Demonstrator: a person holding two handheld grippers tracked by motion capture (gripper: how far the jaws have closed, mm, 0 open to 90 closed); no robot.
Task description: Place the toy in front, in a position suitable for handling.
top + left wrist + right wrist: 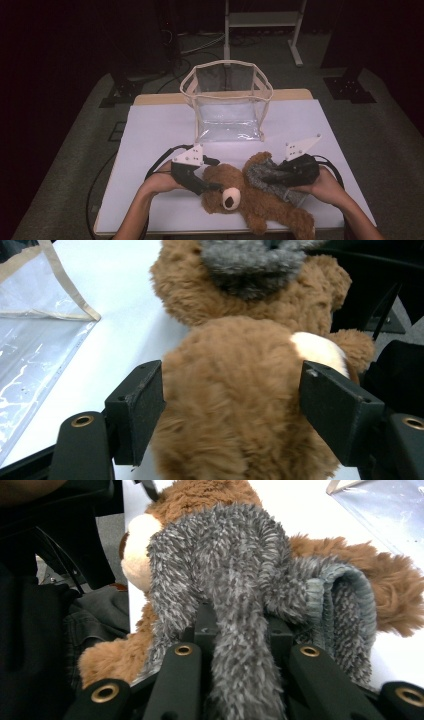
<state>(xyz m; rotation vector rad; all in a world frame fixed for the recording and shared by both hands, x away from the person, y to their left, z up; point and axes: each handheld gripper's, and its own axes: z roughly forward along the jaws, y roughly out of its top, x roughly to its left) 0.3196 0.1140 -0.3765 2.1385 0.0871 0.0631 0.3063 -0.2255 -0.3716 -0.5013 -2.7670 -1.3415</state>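
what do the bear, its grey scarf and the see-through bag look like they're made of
Teddy bear: brown plush, likely synthetic; long matte fuzzy pile, with a cream muzzle.
Grey scarf: fluffy knit, probably chenille-type yarn; spiky fibres and a ribbed edge show in the right gripper view.
Bag: clear glossy plastic film, probably vinyl; it glints and wrinkles, with beige, seemingly fabric, trim along its edges.

Left gripper (212, 186): black body, grey three-cornered plate with small dark screw holes on top, black cable looping behind; square black jaw pads, brass-ringed holes at the base. Right gripper (267, 176): the same build, plate, cable and brass rings. Forearms bare, no sleeves.
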